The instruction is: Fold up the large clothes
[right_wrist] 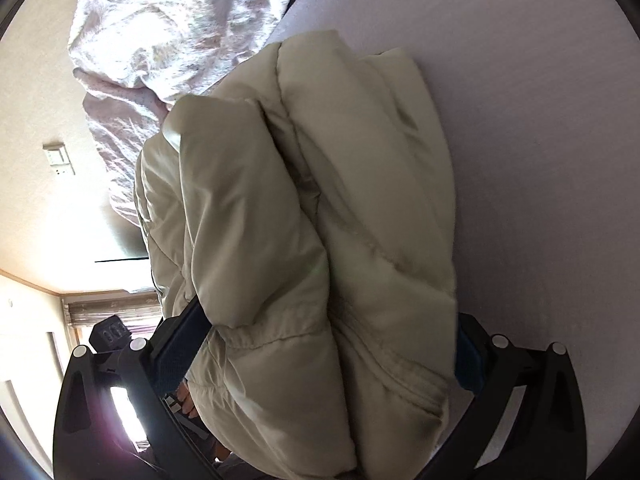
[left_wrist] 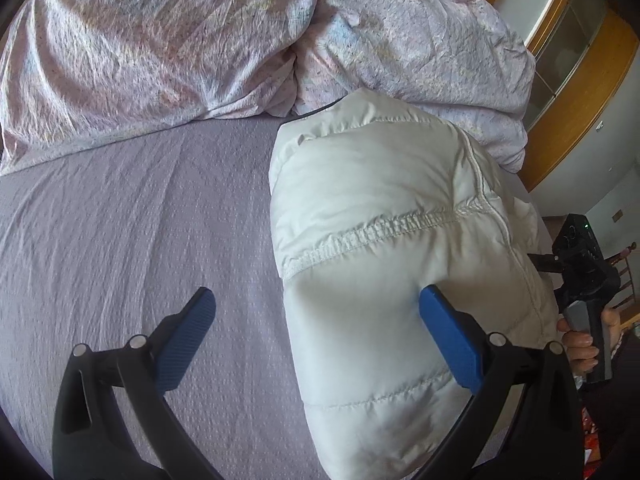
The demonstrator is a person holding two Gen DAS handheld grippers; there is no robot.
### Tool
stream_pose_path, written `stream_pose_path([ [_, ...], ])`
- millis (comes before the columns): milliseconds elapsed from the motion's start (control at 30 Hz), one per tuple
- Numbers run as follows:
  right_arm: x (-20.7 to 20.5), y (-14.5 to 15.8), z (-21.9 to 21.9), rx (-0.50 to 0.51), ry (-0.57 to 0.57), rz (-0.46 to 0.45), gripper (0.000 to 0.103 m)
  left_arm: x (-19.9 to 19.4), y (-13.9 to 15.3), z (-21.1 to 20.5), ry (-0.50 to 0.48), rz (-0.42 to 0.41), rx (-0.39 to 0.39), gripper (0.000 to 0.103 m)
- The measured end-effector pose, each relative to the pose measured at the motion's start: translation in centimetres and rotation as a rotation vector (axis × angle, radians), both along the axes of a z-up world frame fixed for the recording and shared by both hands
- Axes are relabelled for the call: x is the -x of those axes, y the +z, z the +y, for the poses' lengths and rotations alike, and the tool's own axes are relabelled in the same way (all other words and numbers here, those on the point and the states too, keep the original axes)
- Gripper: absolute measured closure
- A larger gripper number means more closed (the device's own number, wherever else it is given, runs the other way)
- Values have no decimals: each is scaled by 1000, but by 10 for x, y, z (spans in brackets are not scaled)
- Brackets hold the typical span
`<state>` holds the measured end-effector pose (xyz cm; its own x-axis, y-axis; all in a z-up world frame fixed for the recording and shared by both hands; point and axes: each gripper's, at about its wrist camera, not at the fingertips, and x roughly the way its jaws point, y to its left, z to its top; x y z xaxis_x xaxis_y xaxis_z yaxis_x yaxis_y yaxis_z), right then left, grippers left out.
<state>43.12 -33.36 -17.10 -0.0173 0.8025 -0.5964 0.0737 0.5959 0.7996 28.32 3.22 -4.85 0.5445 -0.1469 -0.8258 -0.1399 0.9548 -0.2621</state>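
A cream-white puffer jacket [left_wrist: 380, 216] lies folded in a thick bundle on the lilac bed sheet [left_wrist: 132, 220]. My left gripper [left_wrist: 316, 320] is open; its right finger [left_wrist: 448, 336] presses against the jacket's side, and its left finger [left_wrist: 184, 344] is over bare sheet. In the right wrist view the jacket [right_wrist: 320, 240] fills the wide gap between the fingers of my right gripper [right_wrist: 324, 356], with blue pads on both sides of the bulky bundle. The right gripper's body also shows in the left wrist view [left_wrist: 584, 280], held in a hand beyond the jacket.
A crumpled floral duvet [left_wrist: 200, 40] is heaped along the far side of the bed, touching the jacket's far end. A wooden wardrobe [left_wrist: 576, 80] stands at the right. The bed edge runs just right of the jacket.
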Motion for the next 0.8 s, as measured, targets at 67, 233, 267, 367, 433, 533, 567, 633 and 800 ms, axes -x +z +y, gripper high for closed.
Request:
stream_pose_path([
  [67,2,0,3,-3,-1,-10,1,-3,-3,5,4,8,38,2],
  [233,3,2,7,1,0,-27,1,-12,-14,20,29,32,171,2],
  [267,3,2,8,3,0,-30,1,-14,-17,22,32,37,200,2],
  [367,4,2,9,7,2,-28,1,-20,-26,26,33,53,269,2],
  [433,4,2,12,10,2,-23,1,-23,-32,28,33,61,309,2],
  [533,3,2,15,8,5,-14,1,-27,-41,29,31,71,378,2],
  [567,2,2,18,6,3,-10,1,-28,-45,29,36,77,408,2],
  [633,2,1,22,-3,4,-3,1,-29,-54,30,48,91,475,2],
  [800,1,0,31,-14,2,5,1,-31,-69,29,83,104,596,2],
])
